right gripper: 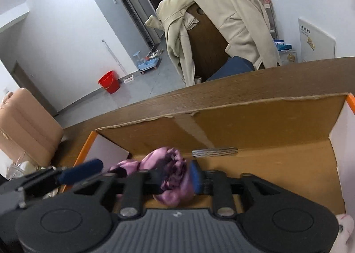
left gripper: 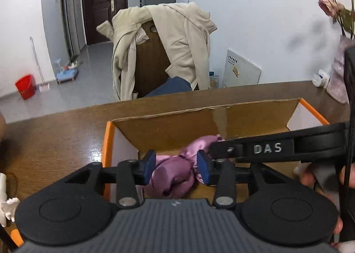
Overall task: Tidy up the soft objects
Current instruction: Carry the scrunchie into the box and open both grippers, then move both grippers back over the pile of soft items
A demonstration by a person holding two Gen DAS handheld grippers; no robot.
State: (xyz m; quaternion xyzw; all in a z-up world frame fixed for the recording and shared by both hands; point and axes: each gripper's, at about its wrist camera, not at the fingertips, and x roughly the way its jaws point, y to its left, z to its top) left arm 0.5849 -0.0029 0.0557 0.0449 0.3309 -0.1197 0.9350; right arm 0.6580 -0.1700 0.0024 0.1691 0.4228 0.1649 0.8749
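Observation:
A crumpled pink satin cloth (left gripper: 175, 175) lies in an open cardboard box (left gripper: 177, 128) with orange edges on the wooden table. My left gripper (left gripper: 176, 167) is open, its blue pads on either side of the cloth, just above it. My right gripper (right gripper: 175, 179) is shut on the pink cloth (right gripper: 173, 177) inside the box (right gripper: 266, 124). The right gripper's black finger marked DAS (left gripper: 266, 148) reaches in from the right in the left wrist view. A blue fingertip of the left gripper (right gripper: 82, 170) shows at the left in the right wrist view.
The wooden table (left gripper: 55, 133) carries a pink vase with dried flowers (left gripper: 337, 75) at the far right. A white soft thing (left gripper: 6, 204) lies left of the box. Behind the table stands a chair with a beige coat (left gripper: 164, 44). A tan suitcase (right gripper: 24, 133) stands at left.

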